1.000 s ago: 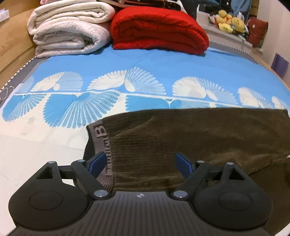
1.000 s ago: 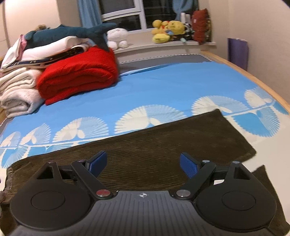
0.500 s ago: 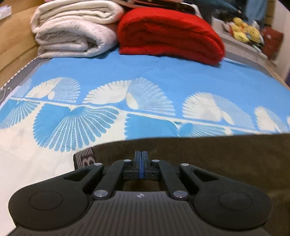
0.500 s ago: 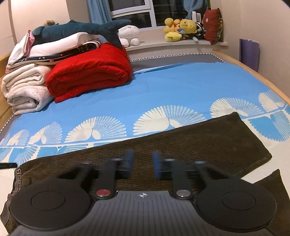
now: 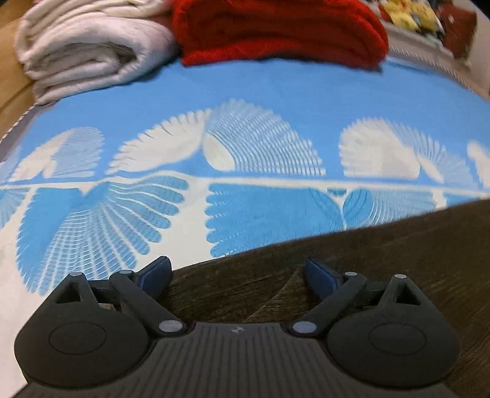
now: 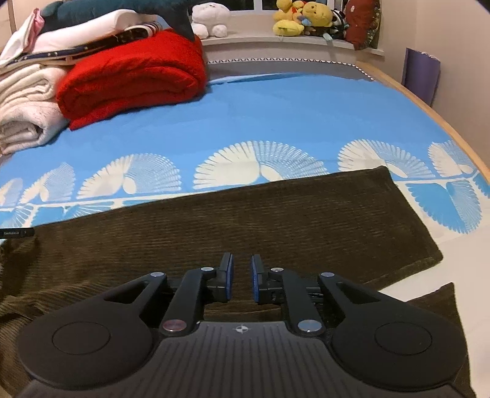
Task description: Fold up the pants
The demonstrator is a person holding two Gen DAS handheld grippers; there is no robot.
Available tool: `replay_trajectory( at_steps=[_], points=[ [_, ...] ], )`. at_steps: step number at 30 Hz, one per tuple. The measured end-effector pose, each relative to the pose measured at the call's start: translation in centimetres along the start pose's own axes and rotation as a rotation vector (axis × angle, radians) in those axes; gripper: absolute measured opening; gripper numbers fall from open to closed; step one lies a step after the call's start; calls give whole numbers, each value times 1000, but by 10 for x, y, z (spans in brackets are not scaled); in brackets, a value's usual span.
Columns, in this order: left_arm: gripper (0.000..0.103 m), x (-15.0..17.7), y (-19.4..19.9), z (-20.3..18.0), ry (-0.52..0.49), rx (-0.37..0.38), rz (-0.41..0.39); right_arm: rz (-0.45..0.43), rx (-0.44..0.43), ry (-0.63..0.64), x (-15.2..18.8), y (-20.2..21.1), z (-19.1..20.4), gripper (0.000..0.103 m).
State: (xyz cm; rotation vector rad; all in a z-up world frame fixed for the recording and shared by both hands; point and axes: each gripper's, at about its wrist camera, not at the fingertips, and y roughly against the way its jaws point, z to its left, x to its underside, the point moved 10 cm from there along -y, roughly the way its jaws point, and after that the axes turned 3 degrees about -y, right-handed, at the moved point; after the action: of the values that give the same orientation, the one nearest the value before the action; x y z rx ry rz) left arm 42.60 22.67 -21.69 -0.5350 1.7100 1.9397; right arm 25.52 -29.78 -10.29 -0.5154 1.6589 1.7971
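A: Left wrist view. Where do the pants (image 5: 352,269) lie, and how does the left gripper (image 5: 237,272) stand?

B: The dark brown corduroy pants lie spread on the bed cover (image 5: 275,101), a blue sheet with white fan shapes. The left gripper's jaws stand wide apart over the near edge of the fabric; nothing is clamped. Half a second earlier they were pressed together, so they have just been opening. One blue pad (image 5: 154,272) sits at the cloth's edge, the other over the cloth. The grey waistband seen a second ago is out of this view, and the picture is blurred.

A: Right wrist view?

B: The right gripper (image 6: 242,281) hovers above the middle of the pants (image 6: 245,214), jaws nearly together with a narrow gap between the pads. No fabric is visibly pinched in that gap. A second ago these jaws stood wide; they have since closed, then parted very slightly. One leg runs to the right, its hem (image 6: 413,211) flat on the cover; a second piece of the same cloth (image 6: 438,300) shows at lower right.

A: Background?

B: A folded red blanket (image 6: 134,76) lies beside folded white bedding (image 6: 24,107) at the far end. Soft toys (image 6: 303,16) sit on the window ledge.
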Motion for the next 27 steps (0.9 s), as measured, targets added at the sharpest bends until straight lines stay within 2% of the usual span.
replay_trajectory(
  at_steps=[1,2,3,4,6,7,8,9,13,16,19,21,24,27],
  points=[
    [95,2,-4,-2,-16,13,7,2,7,3,0,-1,-4,13],
    [88,4,-5,-4,-20,38,7,6,14,4,1,-2,-8,13],
    [75,4,-6,-7,-23,75,7,11,21,5,2,-3,-11,13],
    [68,4,-4,-10,-31,100,5,16,27,6,3,-4,-15,13],
    [31,3,2,-20,-84,139,-2,23,41,7,5,-5,-22,13],
    [23,2,6,-24,-121,130,-8,28,46,6,6,-6,-25,13],
    [6,2,9,-26,-160,90,-12,32,50,3,7,-6,-28,13],
    [3,3,14,-25,-185,66,-10,35,55,0,8,-6,-31,13],
    [2,2,47,-27,-183,63,-45,48,65,-18,13,-6,-40,13],
    [2,3,89,-36,-245,57,-85,55,76,-32,18,-5,-47,13],
    [2,14,143,-47,-274,93,-117,68,78,-67,24,-3,-53,13],
    [2,35,182,-58,-311,126,-125,74,77,-92,28,1,-55,13],
    [1,84,225,-75,-354,171,-100,72,74,-99,34,6,-52,13],
    [0,143,244,-90,-397,210,-4,72,58,-90,41,14,-43,13]
  ],
)
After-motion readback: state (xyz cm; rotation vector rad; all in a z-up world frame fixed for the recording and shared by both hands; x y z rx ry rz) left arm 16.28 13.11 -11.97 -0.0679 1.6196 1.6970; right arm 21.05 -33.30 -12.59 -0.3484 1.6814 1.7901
